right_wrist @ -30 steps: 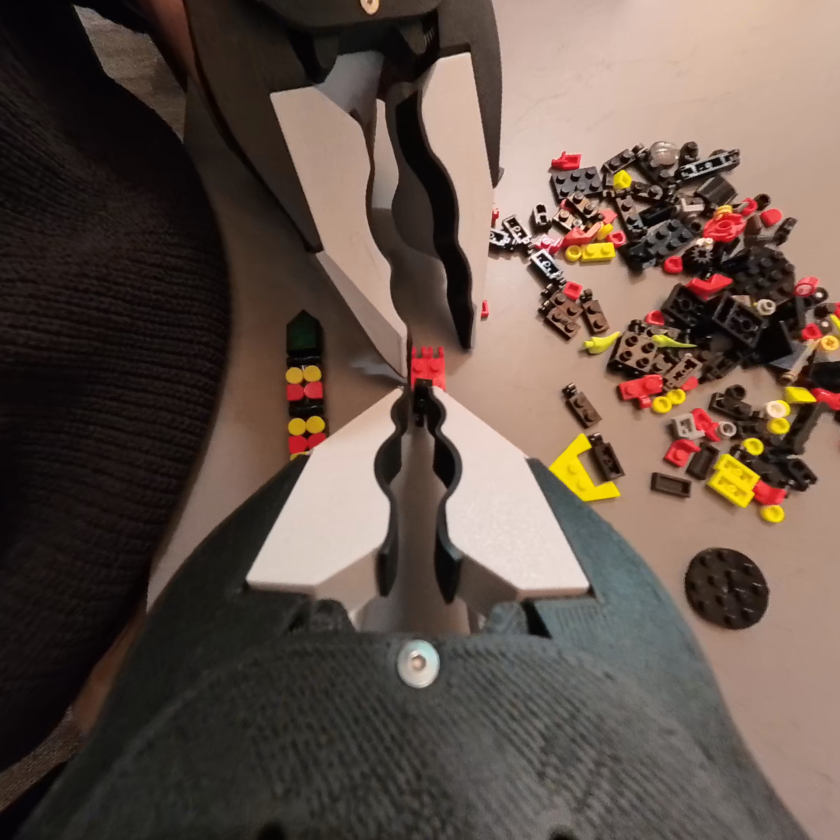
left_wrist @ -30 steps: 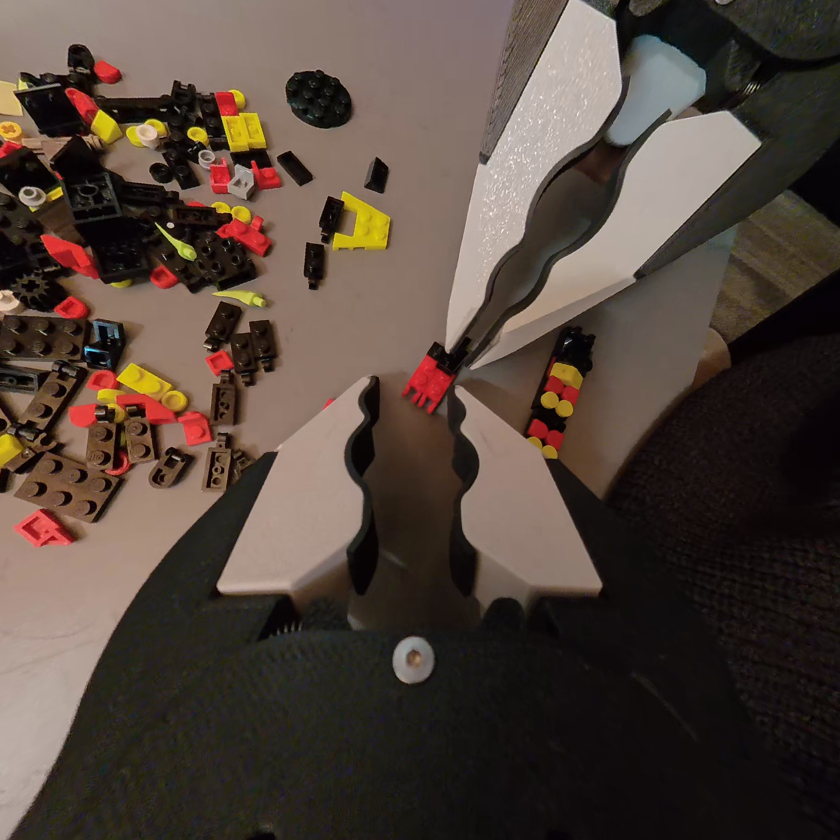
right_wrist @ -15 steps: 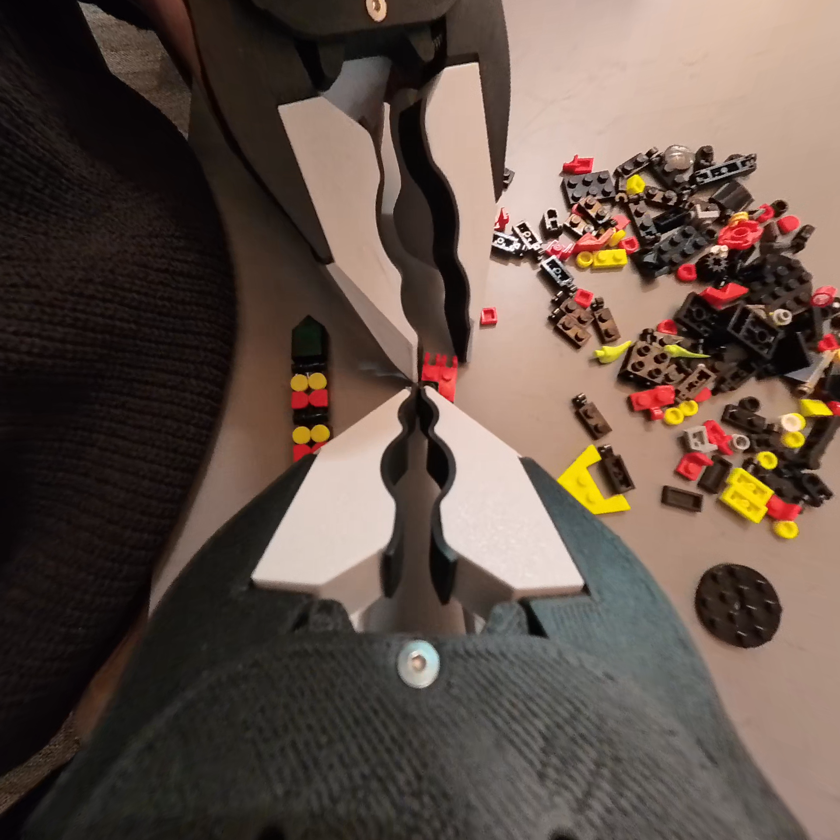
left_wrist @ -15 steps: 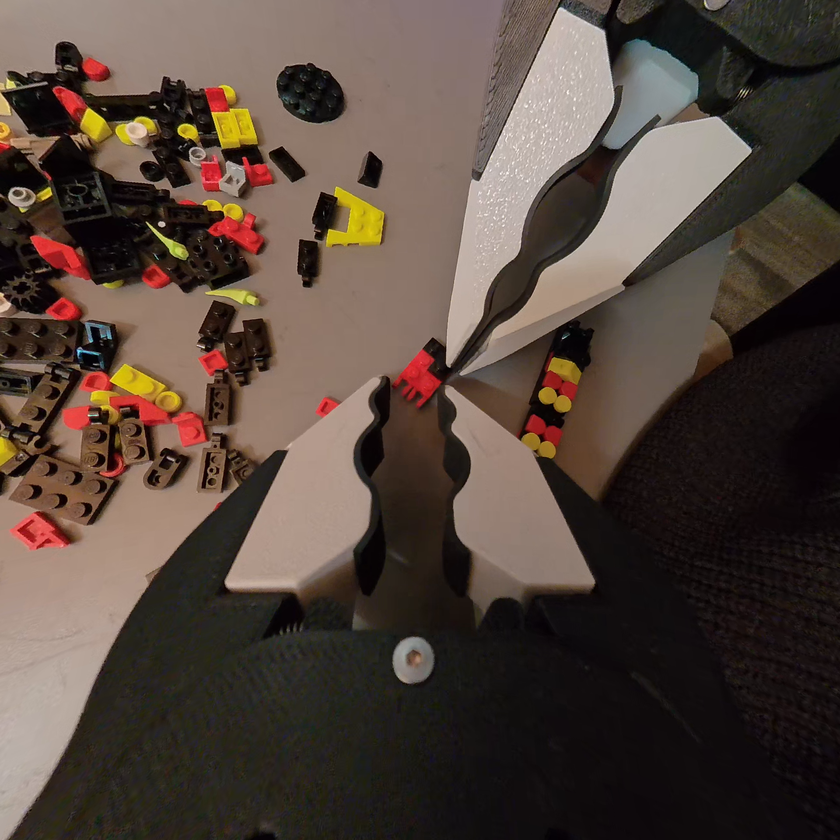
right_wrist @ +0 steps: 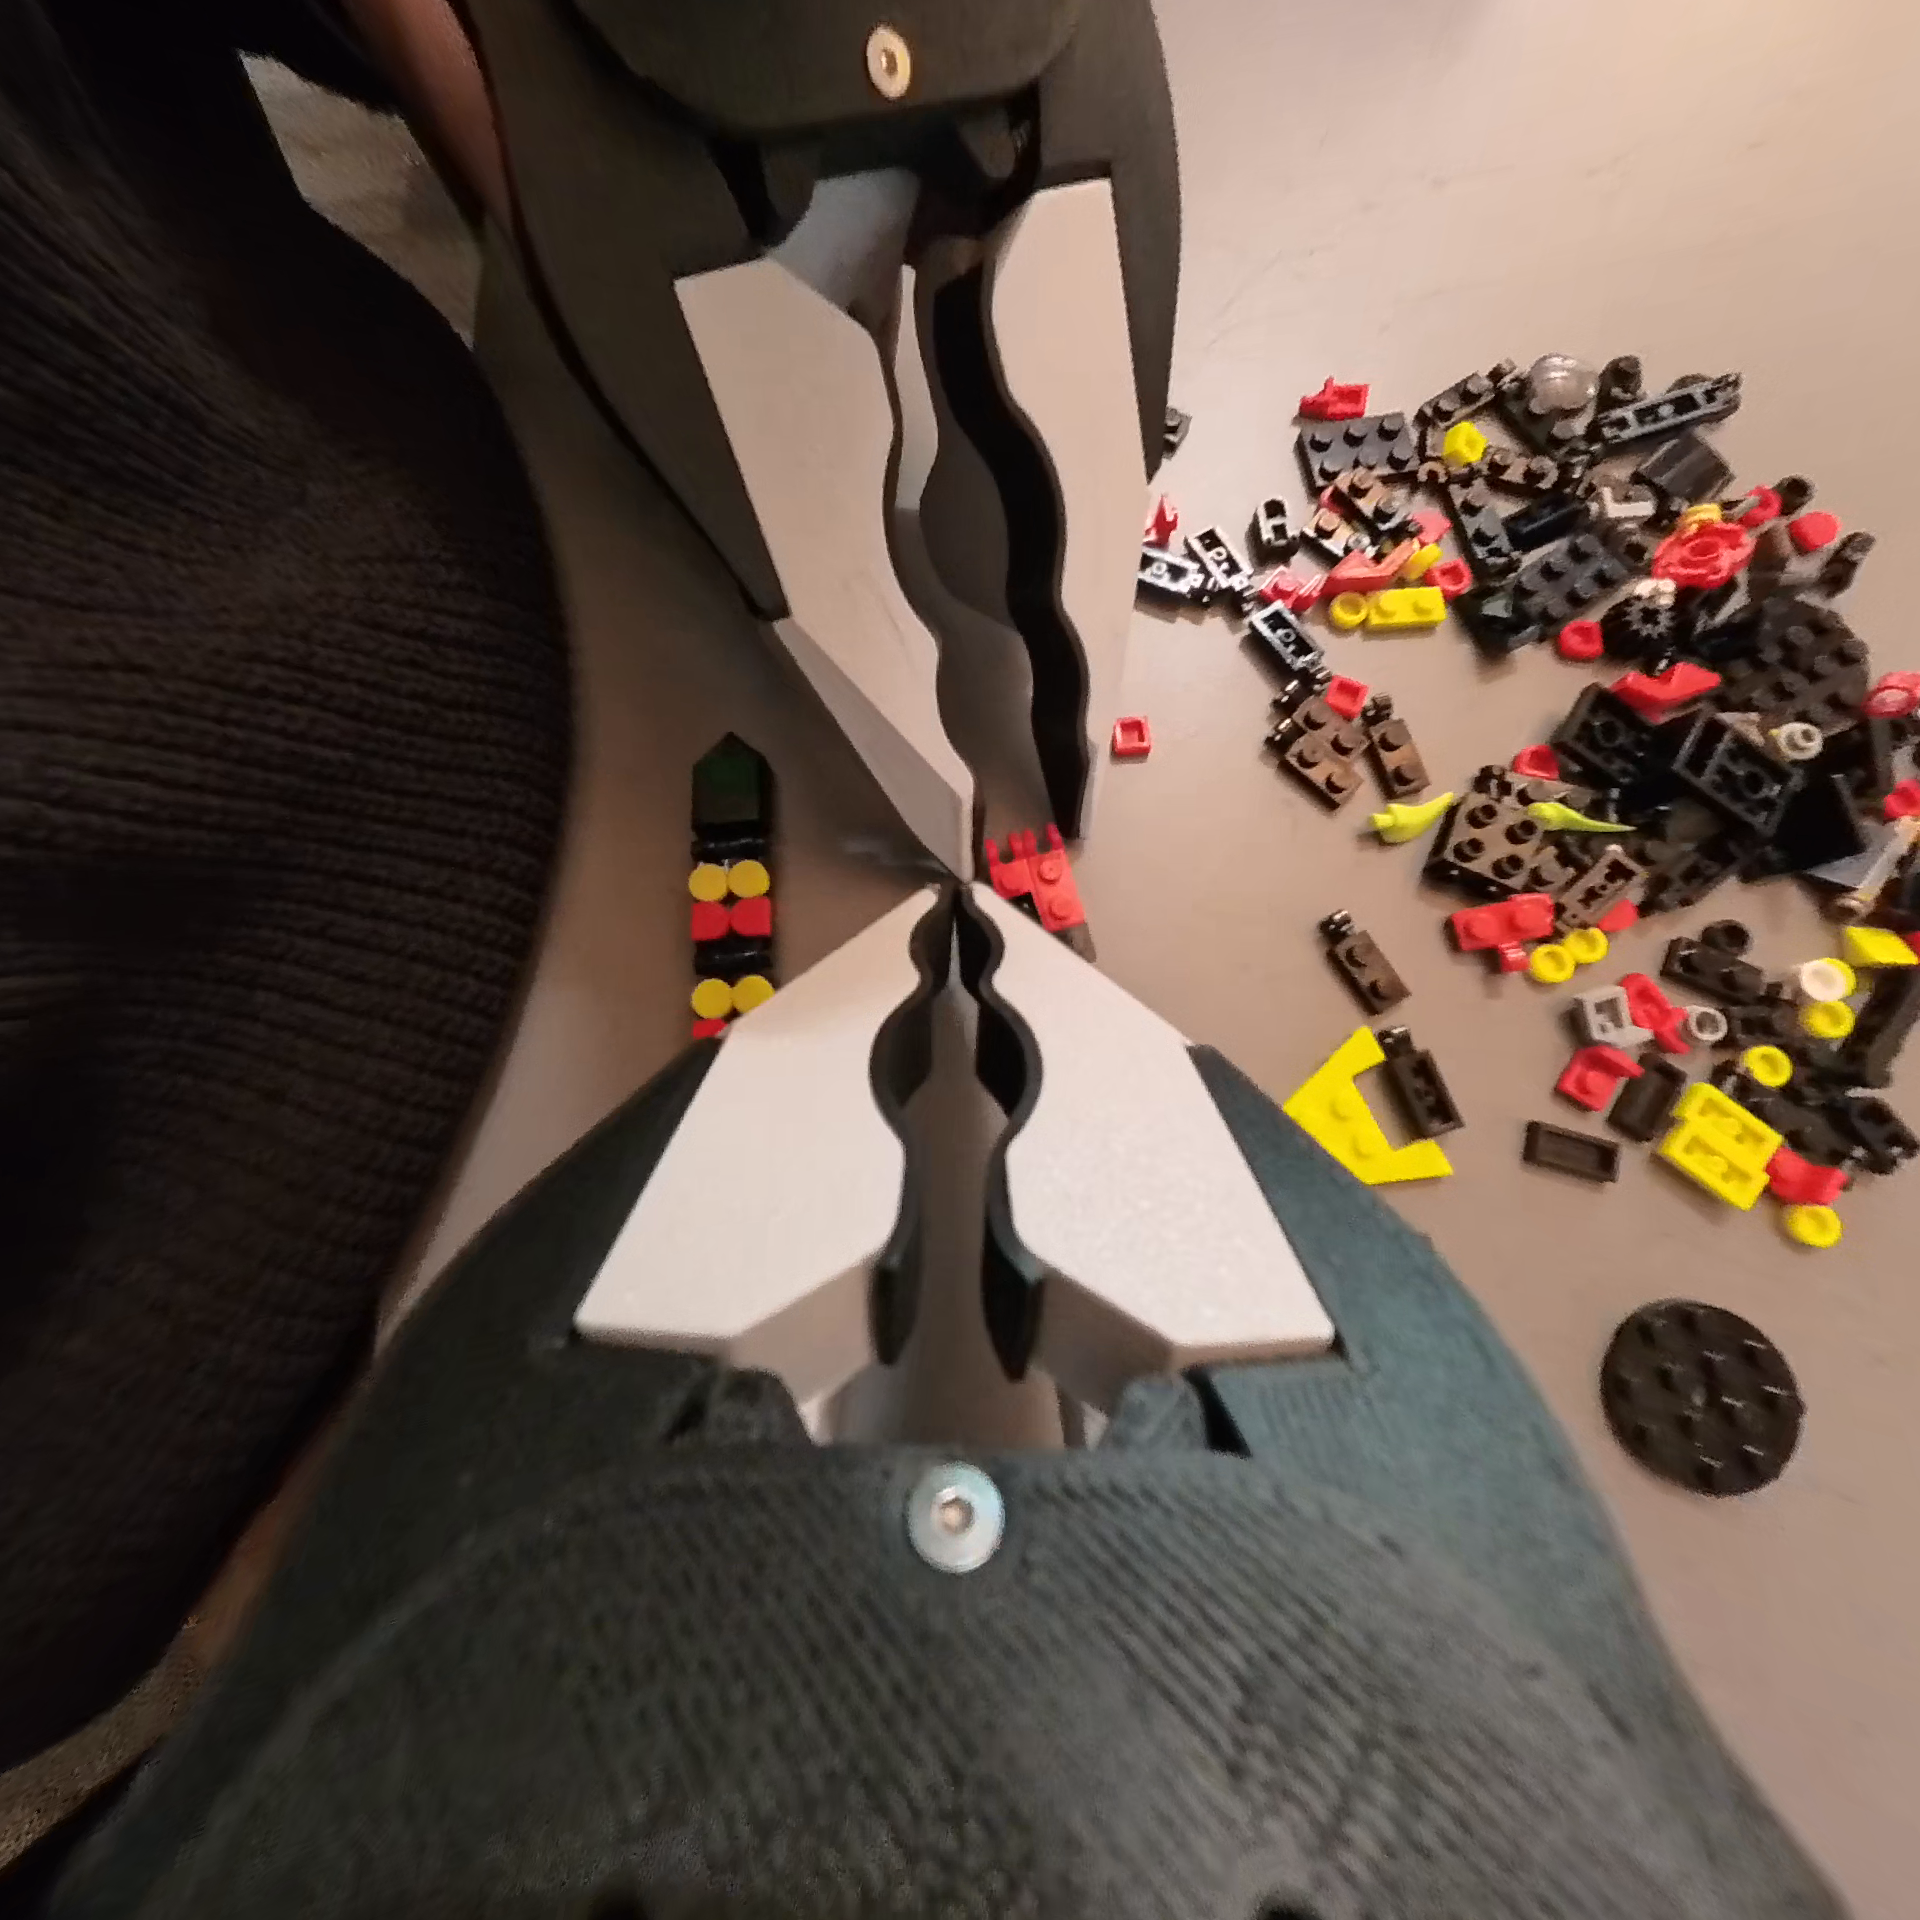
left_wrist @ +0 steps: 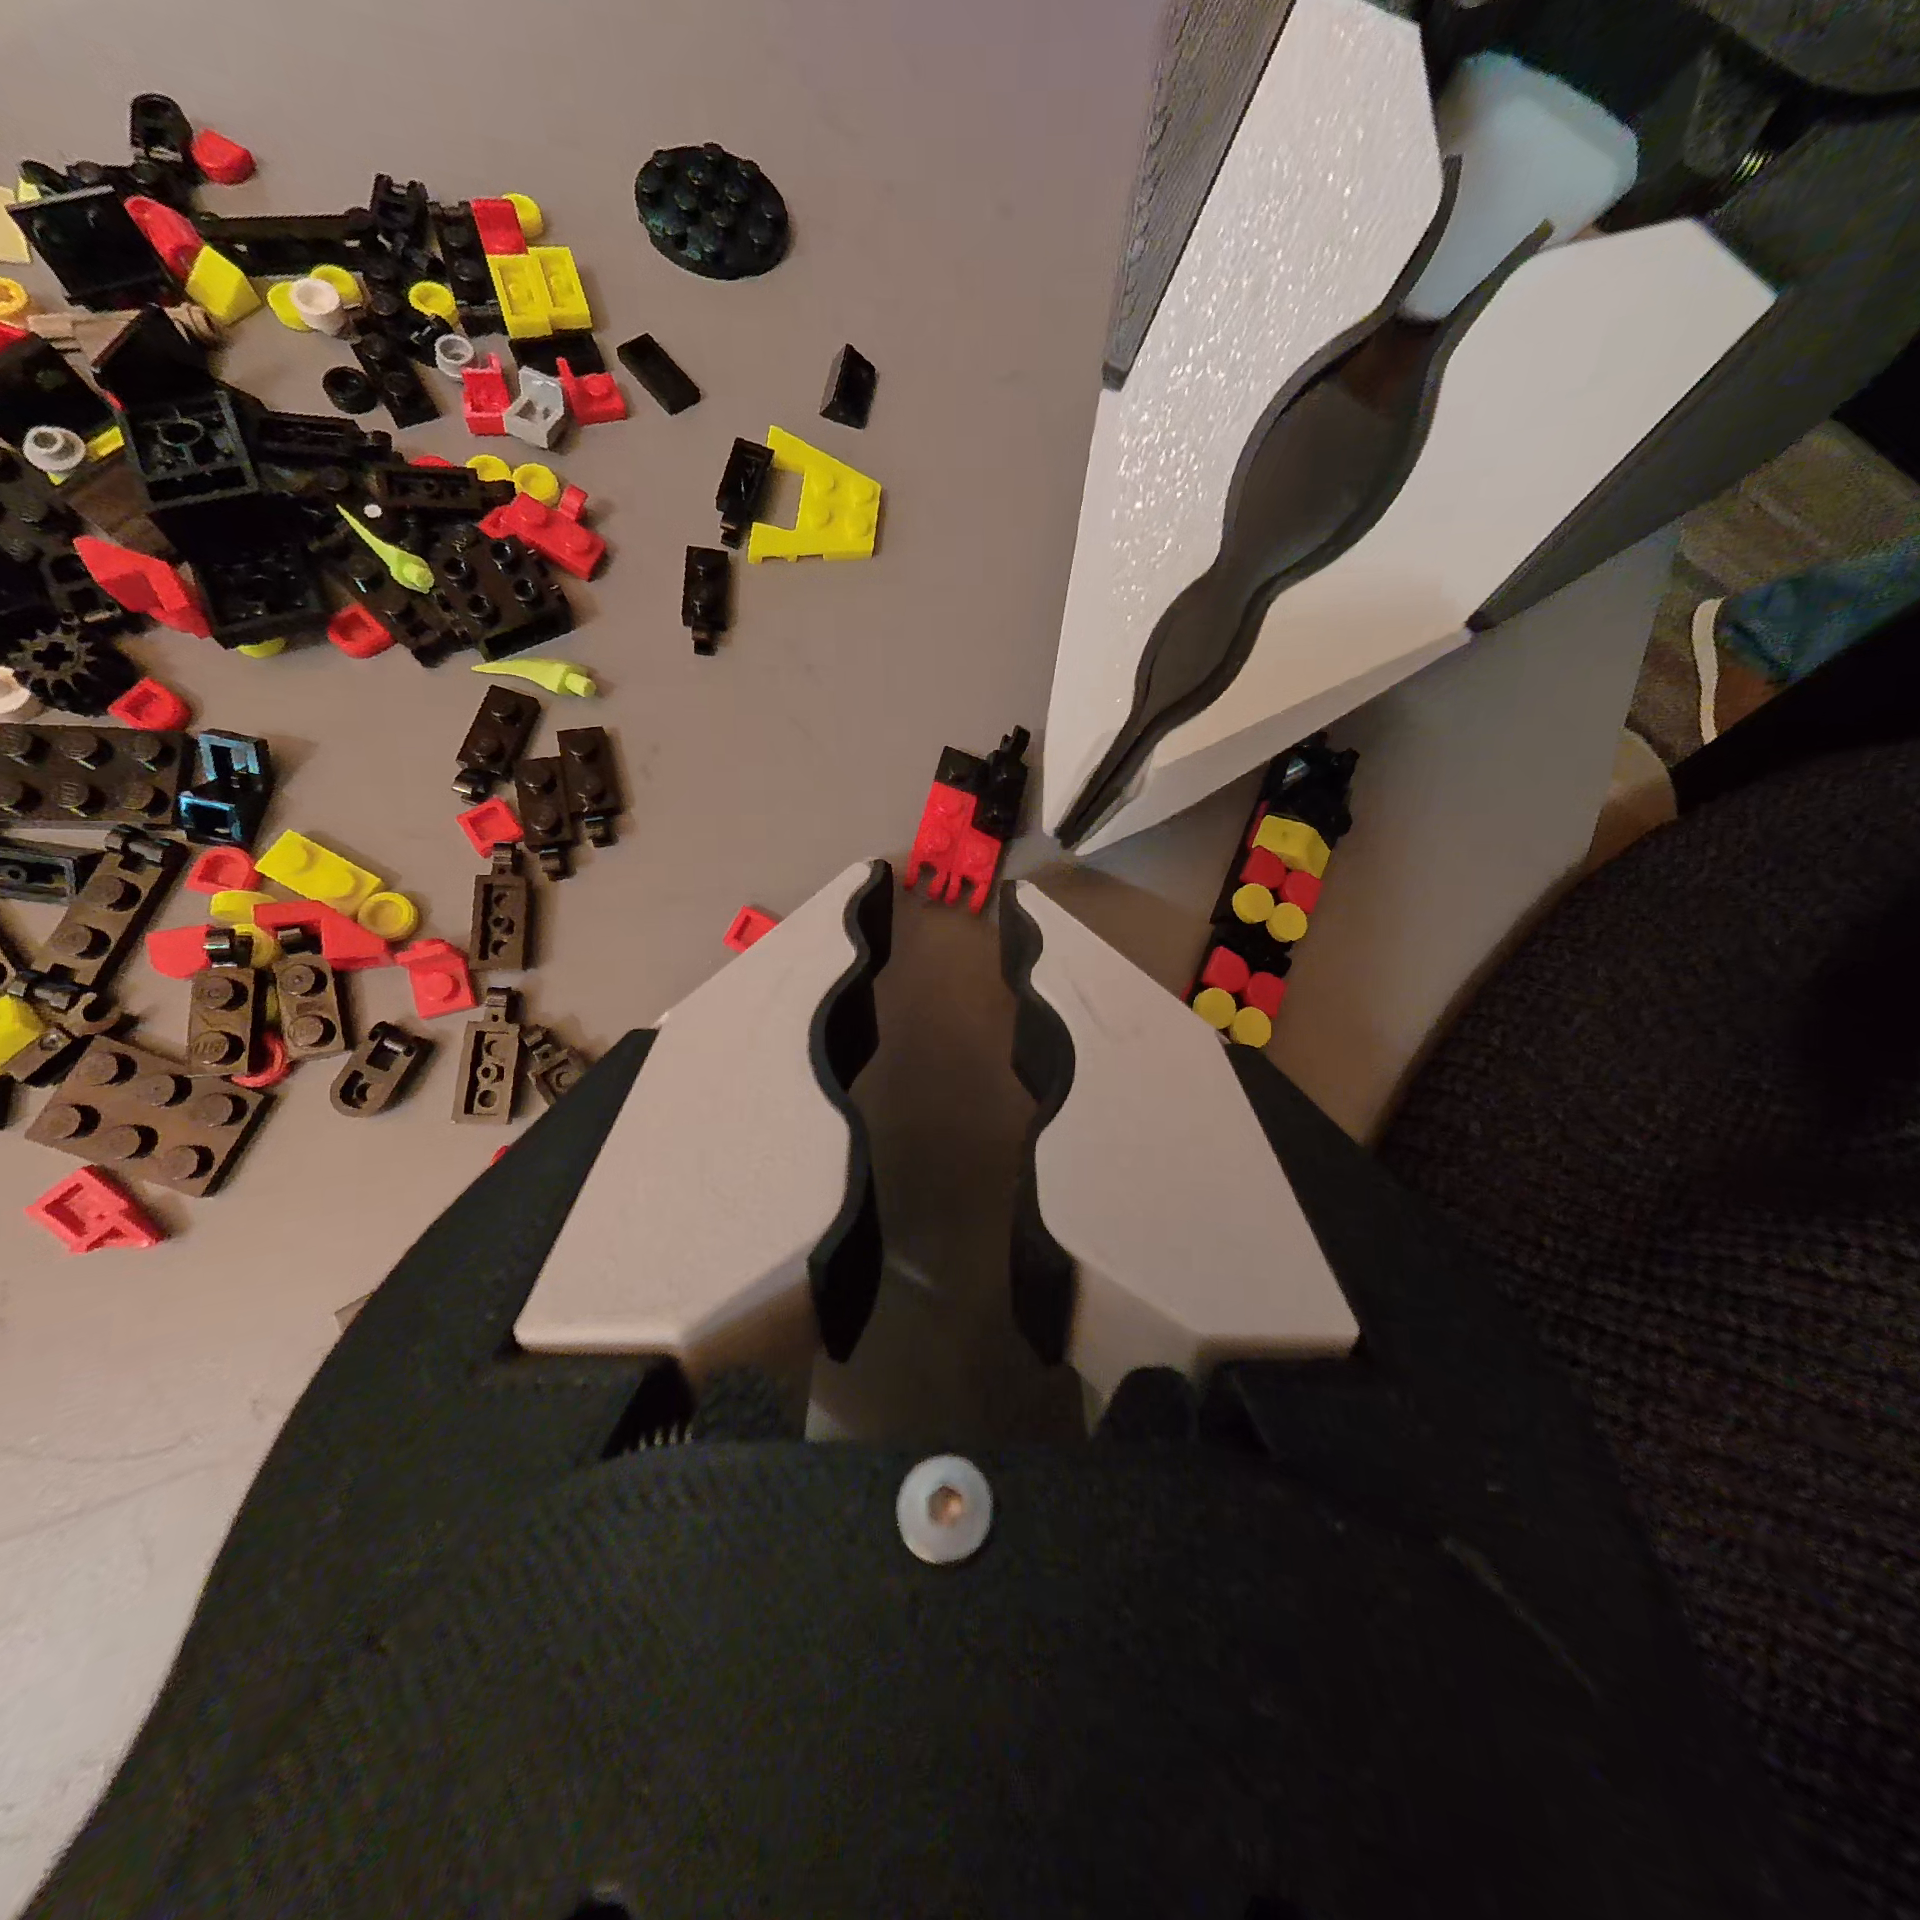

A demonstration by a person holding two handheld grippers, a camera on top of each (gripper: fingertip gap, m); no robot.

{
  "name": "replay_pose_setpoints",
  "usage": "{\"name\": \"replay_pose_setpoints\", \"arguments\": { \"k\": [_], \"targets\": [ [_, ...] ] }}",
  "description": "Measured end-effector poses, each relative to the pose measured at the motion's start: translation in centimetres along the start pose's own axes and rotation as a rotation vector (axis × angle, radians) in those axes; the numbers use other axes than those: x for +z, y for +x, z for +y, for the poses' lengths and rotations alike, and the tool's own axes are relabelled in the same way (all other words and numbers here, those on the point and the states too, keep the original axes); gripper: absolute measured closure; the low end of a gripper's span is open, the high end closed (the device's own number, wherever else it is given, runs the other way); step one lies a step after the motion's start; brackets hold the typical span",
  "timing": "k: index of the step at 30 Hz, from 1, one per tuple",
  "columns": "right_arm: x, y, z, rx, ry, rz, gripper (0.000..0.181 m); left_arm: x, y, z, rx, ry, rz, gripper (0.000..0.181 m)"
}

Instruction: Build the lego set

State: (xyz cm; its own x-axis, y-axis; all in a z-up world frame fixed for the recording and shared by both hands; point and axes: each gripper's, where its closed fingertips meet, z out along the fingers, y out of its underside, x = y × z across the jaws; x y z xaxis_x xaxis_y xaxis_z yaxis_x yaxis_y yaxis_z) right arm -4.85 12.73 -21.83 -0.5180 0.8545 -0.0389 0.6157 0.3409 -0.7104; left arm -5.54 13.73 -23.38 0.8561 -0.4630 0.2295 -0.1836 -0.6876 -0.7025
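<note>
A small red and black lego piece [left_wrist: 958, 831] lies on the grey table just ahead of my left gripper's [left_wrist: 948, 885] open tips. It also shows in the right wrist view [right_wrist: 1037, 883], just right of my right gripper [right_wrist: 956, 896], which is shut with nothing between its tips. The right gripper [left_wrist: 1070, 831] points down beside the piece, apart from it. The left gripper [right_wrist: 1023, 826] hangs over the piece, jaws apart. A built strip [left_wrist: 1273, 894] of black, yellow and red parts lies near the table edge and shows in the right wrist view [right_wrist: 732, 914].
A pile of loose black, red and yellow parts [left_wrist: 260, 520] spreads over the table [right_wrist: 1610, 779]. A black round plate [left_wrist: 712, 213] and a yellow wedge plate [left_wrist: 821, 499] lie apart from it. A person's dark knit clothing [left_wrist: 1662, 1143] is beside the table edge. The black round plate [left_wrist: 712, 213] is about 15 cm from both grippers' fingertips. The right camera catches it too, in the right wrist view [right_wrist: 1691, 1372].
The right gripper held the red and black piece a second ago. The piece now lies on the table, free of it. The left gripper's tips have come up to the piece.
</note>
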Motion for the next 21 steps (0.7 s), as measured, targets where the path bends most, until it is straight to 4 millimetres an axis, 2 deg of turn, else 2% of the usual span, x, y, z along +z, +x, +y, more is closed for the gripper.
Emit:
{"name": "replay_pose_setpoints", "arguments": {
  "k": [5, 12, 21],
  "targets": [
    [-0.3, 1.0, 0.0, 0.011, 0.002, 0.051, 0.181, 0.0, -0.1, 0.0, -0.001, 0.002, -0.003, 0.163],
    [0.1, 1.3, 0.5, 0.013, -0.029, 0.071, 0.181, 0.2, 0.2, -0.4, 0.014, 0.015, 0.006, 0.153],
    [0.2, 1.4, 0.4, 0.087, -0.008, 0.040, 0.181, 0.4, 0.4, -0.3, 0.013, 0.002, 0.018, 0.158]
  ]
}}
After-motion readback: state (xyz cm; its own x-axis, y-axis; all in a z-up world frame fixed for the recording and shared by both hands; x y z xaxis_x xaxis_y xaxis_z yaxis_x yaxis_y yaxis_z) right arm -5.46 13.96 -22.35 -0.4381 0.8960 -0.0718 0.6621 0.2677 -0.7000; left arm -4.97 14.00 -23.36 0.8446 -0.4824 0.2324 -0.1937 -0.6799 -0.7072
